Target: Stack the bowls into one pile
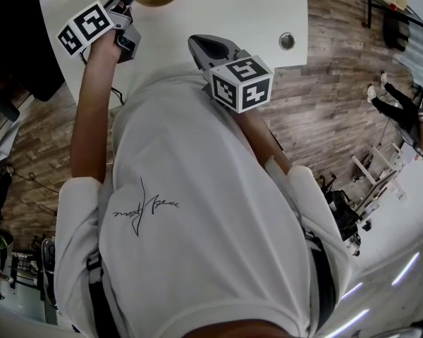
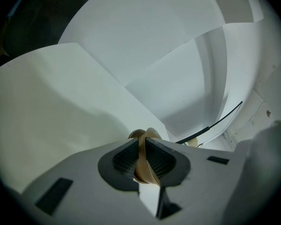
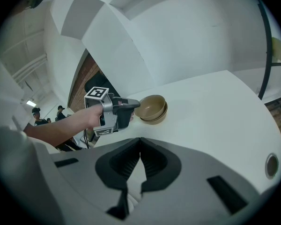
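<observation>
The upper bowl (image 3: 152, 105) is clamped at its rim by the left gripper (image 3: 135, 105) to seat it in the lower bowl (image 3: 160, 118); the right gripper (image 3: 140, 161) is kept clenched, empty.

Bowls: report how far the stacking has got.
Done: two tan bowls sit nested on the white table. In hand: the left tool is clamped on the pile's rim; the right tool is shut, empty. Left: letting go; no loose bowl shows.
</observation>
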Demonstrator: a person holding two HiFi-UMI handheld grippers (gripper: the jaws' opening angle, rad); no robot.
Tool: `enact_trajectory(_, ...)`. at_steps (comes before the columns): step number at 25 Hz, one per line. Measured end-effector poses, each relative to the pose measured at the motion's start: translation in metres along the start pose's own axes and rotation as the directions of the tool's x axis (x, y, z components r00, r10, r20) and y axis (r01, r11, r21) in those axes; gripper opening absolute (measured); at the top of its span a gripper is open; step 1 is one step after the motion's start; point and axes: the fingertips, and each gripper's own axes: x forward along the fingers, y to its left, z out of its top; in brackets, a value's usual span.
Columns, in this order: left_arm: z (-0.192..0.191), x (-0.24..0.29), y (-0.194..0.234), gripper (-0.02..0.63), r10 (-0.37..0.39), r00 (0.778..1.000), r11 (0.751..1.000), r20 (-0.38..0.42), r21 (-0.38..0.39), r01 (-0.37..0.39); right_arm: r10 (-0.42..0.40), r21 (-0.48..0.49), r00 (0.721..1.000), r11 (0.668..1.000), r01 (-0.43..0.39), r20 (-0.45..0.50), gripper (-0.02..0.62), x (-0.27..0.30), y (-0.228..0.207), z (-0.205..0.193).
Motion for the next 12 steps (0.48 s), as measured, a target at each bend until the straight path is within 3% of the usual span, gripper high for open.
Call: enact_trajectory(12, 0.0050, -0.0007, 0.0018, 0.054, 0.016, 1.000, 1.000, 0.019, -0.005, -0.016, -0.011, 0.013, 1.000, 1.000, 0.011, 0.017, 0.011, -0.0020, -0.0043, 0.0053)
